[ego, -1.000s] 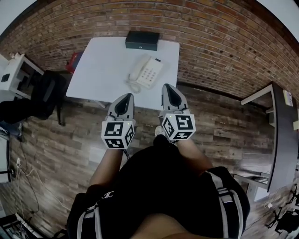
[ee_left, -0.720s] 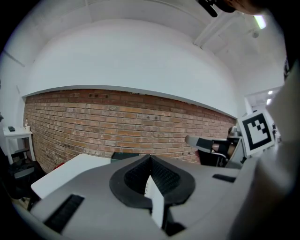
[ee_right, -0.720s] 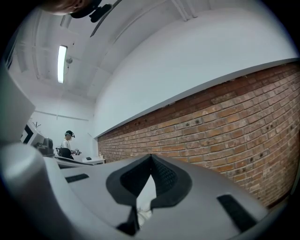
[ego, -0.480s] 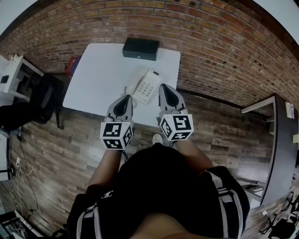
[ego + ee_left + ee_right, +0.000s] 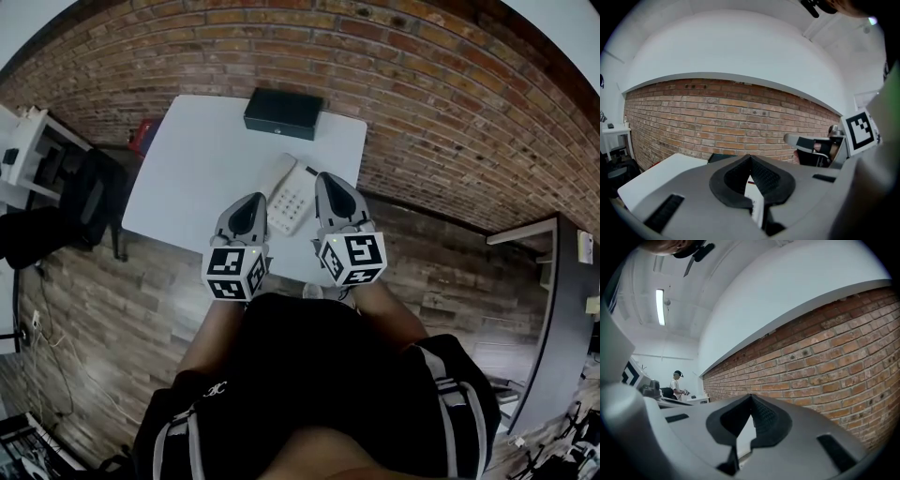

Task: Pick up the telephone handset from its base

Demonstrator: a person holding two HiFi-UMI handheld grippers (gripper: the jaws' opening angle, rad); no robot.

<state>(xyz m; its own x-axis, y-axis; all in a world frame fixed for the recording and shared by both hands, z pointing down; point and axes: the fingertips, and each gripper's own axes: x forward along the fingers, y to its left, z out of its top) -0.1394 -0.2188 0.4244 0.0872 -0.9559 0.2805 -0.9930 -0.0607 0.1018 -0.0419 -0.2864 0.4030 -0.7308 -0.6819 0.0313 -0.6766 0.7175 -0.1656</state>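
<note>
A white telephone [image 5: 292, 194] lies on the white table [image 5: 197, 159], its handset [image 5: 275, 177] resting along the base's left side. My left gripper [image 5: 256, 196] hovers over the table's near edge, just left of the phone, with its jaws shut and nothing in them. My right gripper [image 5: 324, 176] reaches over the phone's right edge; its jaws meet at the tips and are empty. In the left gripper view the shut jaws [image 5: 751, 157] point at the brick wall, and a white strip shows through the gap below them. The right gripper view [image 5: 751, 396] shows the same closed shape.
A black box [image 5: 283, 112] sits at the table's far edge against the brick wall [image 5: 450, 84]. A dark chair [image 5: 89, 197] and a white shelf [image 5: 28, 141] stand to the left, and another desk [image 5: 562, 281] to the right. A person [image 5: 675, 383] stands far off.
Both grippers have moved forward from over the floor to over the table's near edge. The telephone, earlier ahead of them, now lies between their tips. Both stay shut.
</note>
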